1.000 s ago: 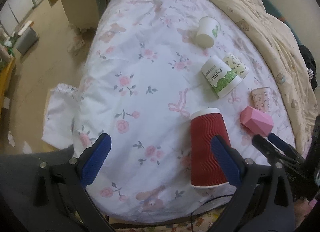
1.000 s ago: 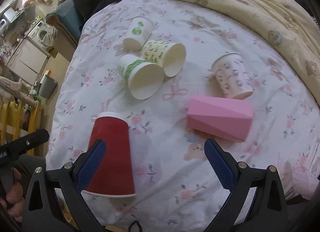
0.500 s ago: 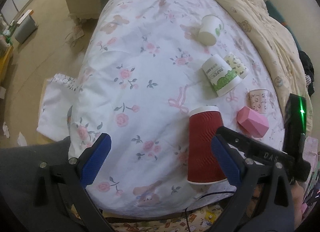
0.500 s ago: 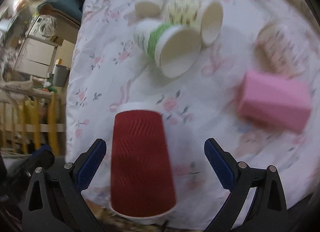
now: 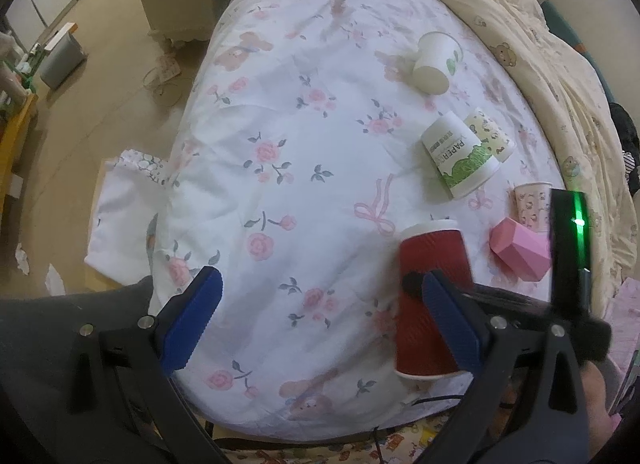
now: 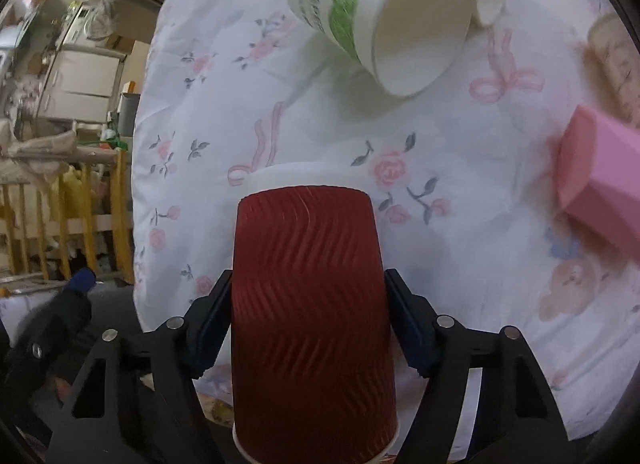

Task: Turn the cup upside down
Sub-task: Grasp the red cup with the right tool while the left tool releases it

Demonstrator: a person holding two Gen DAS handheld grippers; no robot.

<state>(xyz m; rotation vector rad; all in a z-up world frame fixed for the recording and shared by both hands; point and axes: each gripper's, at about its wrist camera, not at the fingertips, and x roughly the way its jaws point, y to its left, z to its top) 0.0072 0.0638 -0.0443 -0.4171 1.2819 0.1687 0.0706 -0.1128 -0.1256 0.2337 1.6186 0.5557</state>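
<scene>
Right gripper (image 6: 308,324) is clamping the red cup (image 6: 308,304) lying on the bedsheet (image 6: 440,144), long axis pointing straight ahead, rim nearest; left gripper (image 5: 320,324) is hanging spread, empty, cup to its right.

White-and-green paper cup (image 5: 460,158) lying on side on bed: "PAPER" showing in green capitals along wall; smaller print beside it reading as illegible. No other text legible.
</scene>
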